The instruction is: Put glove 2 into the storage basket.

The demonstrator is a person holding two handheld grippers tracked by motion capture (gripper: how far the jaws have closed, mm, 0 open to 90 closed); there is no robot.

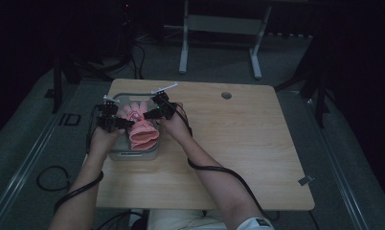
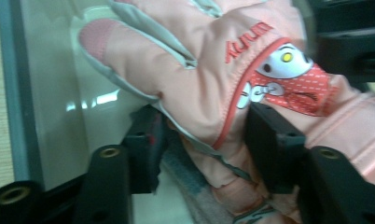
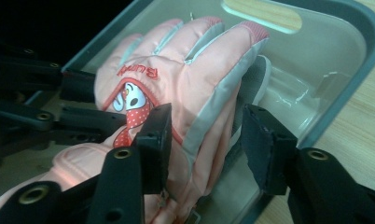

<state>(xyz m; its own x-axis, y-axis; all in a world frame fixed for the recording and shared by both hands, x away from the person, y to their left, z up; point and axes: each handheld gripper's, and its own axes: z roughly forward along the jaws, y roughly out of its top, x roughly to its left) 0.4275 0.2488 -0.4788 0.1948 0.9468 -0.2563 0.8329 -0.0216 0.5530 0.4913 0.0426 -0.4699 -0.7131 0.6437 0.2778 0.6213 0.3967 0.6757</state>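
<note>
- Glove [image 1: 141, 128]: it is pink and lies in the grey tray [image 1: 115, 154] at the left side of the table [image 1: 238, 143]. Its fingers point to the far end of the tray and its cuff to the near end.
- The glove has a red patch with a white cartoon face on its back, and red letters beside the patch.
- The left gripper [image 2: 202, 140] is at the left side of the glove. Its jaws stand a little apart with the glove's edge between them. The right jaw lies on the glove by the patch. I cannot tell if the jaws squeeze it.
- The right gripper [image 3: 204, 140] is at the right side of the glove. Its jaws are apart too, with the glove's side and grey palm between them. There is a gap by the right jaw, so the hold looks loose.
- Both grippers are over the tray, one on each side of the glove.
</note>
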